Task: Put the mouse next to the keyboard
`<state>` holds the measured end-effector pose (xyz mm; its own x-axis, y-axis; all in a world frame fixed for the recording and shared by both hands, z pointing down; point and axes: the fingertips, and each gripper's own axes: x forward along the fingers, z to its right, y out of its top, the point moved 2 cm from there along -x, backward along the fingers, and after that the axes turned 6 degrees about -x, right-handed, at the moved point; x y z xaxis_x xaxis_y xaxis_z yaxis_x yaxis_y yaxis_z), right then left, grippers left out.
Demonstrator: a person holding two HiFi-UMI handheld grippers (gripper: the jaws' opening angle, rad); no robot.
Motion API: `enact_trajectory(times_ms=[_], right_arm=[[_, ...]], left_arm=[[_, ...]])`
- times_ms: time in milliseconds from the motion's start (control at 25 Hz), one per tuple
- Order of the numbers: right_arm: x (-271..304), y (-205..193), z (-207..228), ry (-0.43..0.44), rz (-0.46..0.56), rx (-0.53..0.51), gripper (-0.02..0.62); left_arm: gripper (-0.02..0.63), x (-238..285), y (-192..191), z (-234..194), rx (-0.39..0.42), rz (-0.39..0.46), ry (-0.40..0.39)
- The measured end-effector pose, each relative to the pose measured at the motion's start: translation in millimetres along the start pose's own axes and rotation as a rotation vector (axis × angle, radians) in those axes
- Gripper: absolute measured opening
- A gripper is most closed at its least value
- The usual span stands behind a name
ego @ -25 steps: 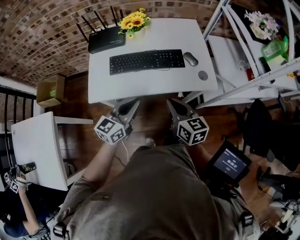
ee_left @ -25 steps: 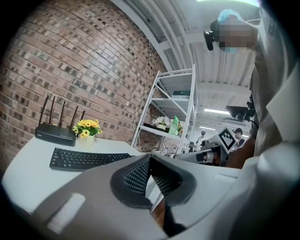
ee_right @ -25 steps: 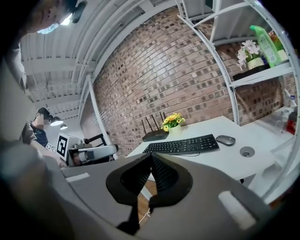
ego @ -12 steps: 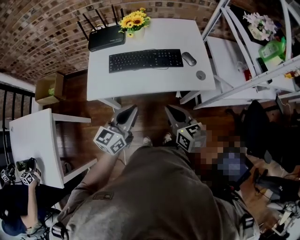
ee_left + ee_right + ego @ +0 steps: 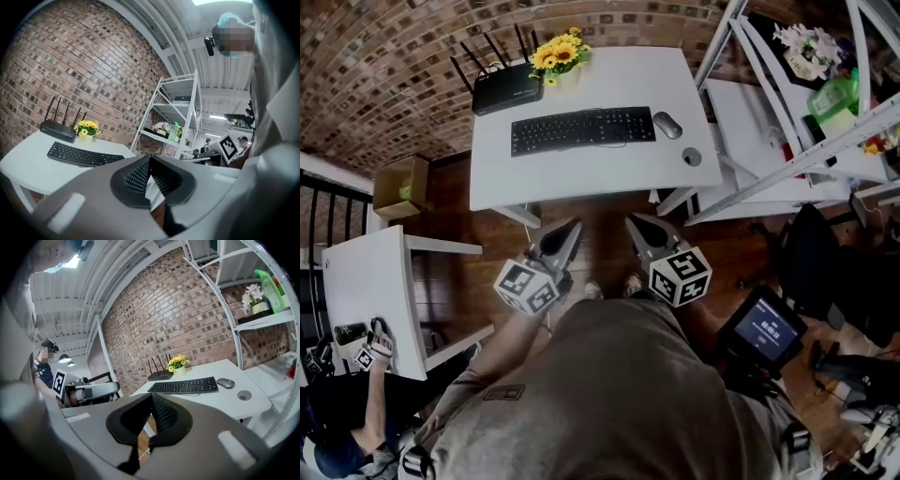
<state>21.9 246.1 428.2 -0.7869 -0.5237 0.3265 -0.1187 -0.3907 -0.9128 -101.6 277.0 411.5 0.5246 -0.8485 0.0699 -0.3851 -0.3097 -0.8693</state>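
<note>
Left hand-held gripper (image 5: 571, 227) closed (right (image 5: 634, 222) too).

The mouse (image 5: 667, 125) is lying flat on the white counter (image 5: 581, 178). It's a small dark grey oval, and its long axis is slanting a little. It's sitting just off the right end of the keyboard (image 5: 583, 129), with a thin strip of counter showing between the two. The keyboard is lying flat as well. It's black, long and full-size, stretching across the middle of the counter with its right end tipping slightly toward the far edge.
</note>
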Motion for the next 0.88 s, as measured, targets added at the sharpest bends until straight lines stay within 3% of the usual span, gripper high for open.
enact_trajectory(times_ms=[880], right_arm=[[-9.3, 0.3, 9.7, 0.0, -0.001, -0.006, 0.009]], left_arm=[[0.002, 8.0, -7.3, 7.2, -0.014, -0.001, 0.025]])
